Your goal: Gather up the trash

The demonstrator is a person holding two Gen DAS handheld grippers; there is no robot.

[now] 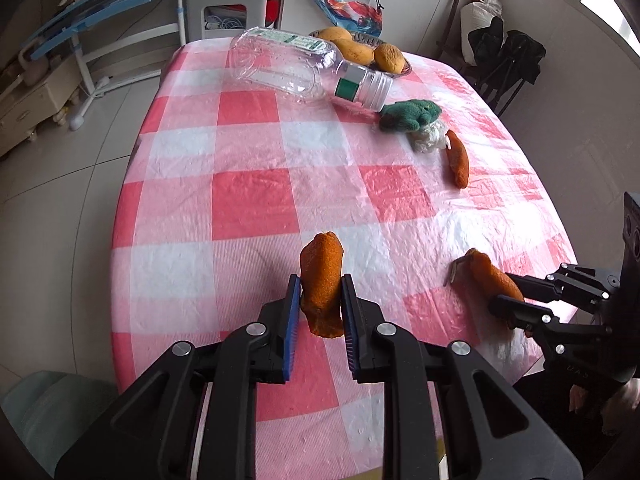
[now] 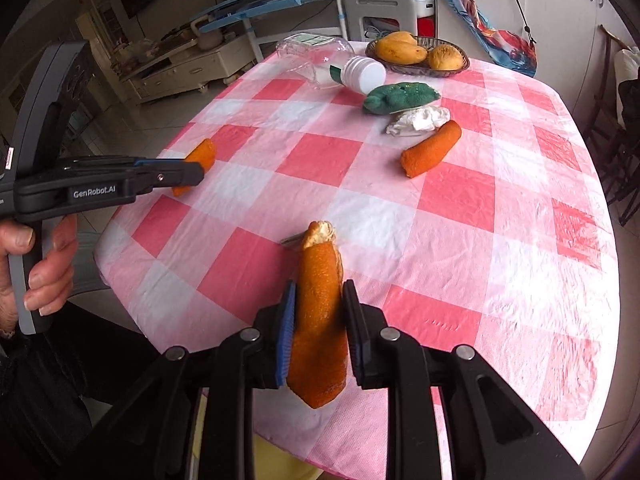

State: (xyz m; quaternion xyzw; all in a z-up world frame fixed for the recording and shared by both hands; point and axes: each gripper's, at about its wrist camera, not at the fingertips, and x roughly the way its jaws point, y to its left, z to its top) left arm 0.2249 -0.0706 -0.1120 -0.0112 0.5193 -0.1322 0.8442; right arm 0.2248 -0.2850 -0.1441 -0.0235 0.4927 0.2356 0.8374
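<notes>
Two rough, orange-brown strips of peel, pebbled on the outside and pale where torn, are off the cloth. The left gripper (image 1: 320, 284) is clamped on a short, stubby peel piece (image 1: 322, 280), its blue ribbed pads pressing both flanks, the strip standing up toward twelve o'clock. The right gripper (image 2: 319, 292) pinches a longer peel strip (image 2: 320, 300) the same way, its ragged white tip pointing to twelve and its lower end hanging below the pads. Both tools tilt steeply down over the near edge of the table.

In the right wrist view, a hand (image 2: 38, 264) at nine o'clock wraps the left tool's grey handle, fingers curled round it.

A third peel roll (image 2: 432, 154) lies flat on the cloth toward one o'clock, just beside a crumpled white tissue (image 2: 420, 119) that touches a knobbly green sponge (image 2: 400, 97). Beyond that, at twelve, a clear plastic bottle (image 1: 288, 62) lies on its side, white ribbed cap toward the sponge. A woven basket (image 2: 456, 69) at the far edge holds yellow fruit.

The tablecloth (image 1: 248, 208) is glossy, wrinkled plastic in pink, red and white checks.
</notes>
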